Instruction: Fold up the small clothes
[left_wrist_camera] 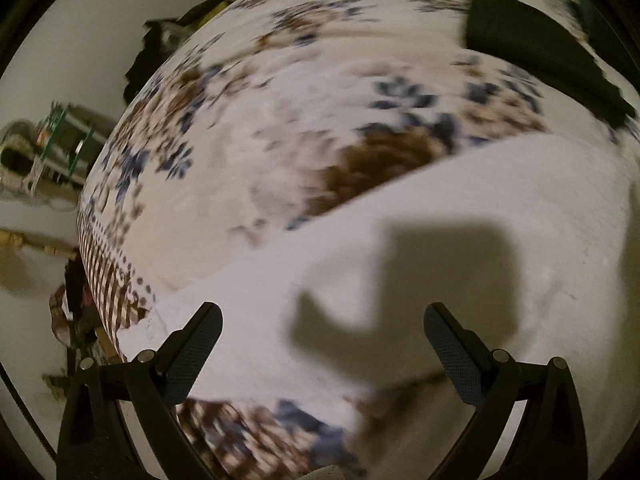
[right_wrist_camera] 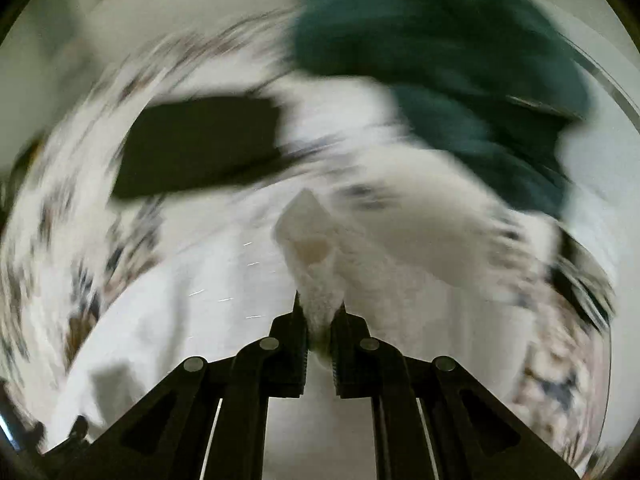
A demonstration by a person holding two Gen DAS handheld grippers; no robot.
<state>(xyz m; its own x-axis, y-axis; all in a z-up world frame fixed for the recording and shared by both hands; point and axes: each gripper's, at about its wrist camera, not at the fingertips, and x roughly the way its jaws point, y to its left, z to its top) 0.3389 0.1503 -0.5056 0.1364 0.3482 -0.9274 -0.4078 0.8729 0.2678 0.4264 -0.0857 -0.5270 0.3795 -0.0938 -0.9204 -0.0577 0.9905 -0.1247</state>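
- Closest in the left wrist view, the left tool (left_wrist_camera: 322,322) hangs with its two black, textured fingers (left_wrist_camera: 198,350) spread wide and nothing between them.
- Just beyond those fingers lies a white, soft cloth garment (left_wrist_camera: 460,240), spread flat, with the tool's dark shadow falling across its middle.
- Under the garment is a bed cover with a blue and brown flower print on white (left_wrist_camera: 248,132); its near-left edge carries a brown checked border.
- Farther on, at the upper right of the same view, a dark, flat piece of cloth (left_wrist_camera: 536,44) rests on the floral cover, apart from the white garment.
- Past the cover's left edge, blurred clutter sits on a pale floor; what it is cannot be told.
- Nearest in the right wrist view, the right tool (right_wrist_camera: 320,312) has its black fingers (right_wrist_camera: 290,344) drawn narrow, pinching a bunched fold of the white garment (right_wrist_camera: 318,304).
- From that pinch the white cloth rises to a pointed corner, and more of the garment spreads to the left below it (right_wrist_camera: 192,292).
- Beyond, the dark flat cloth (right_wrist_camera: 200,144) lies on the floral cover (right_wrist_camera: 60,216), to the upper left.
- Farthest, a dark teal, crumpled garment (right_wrist_camera: 460,68) fills the upper right, heavily blurred.
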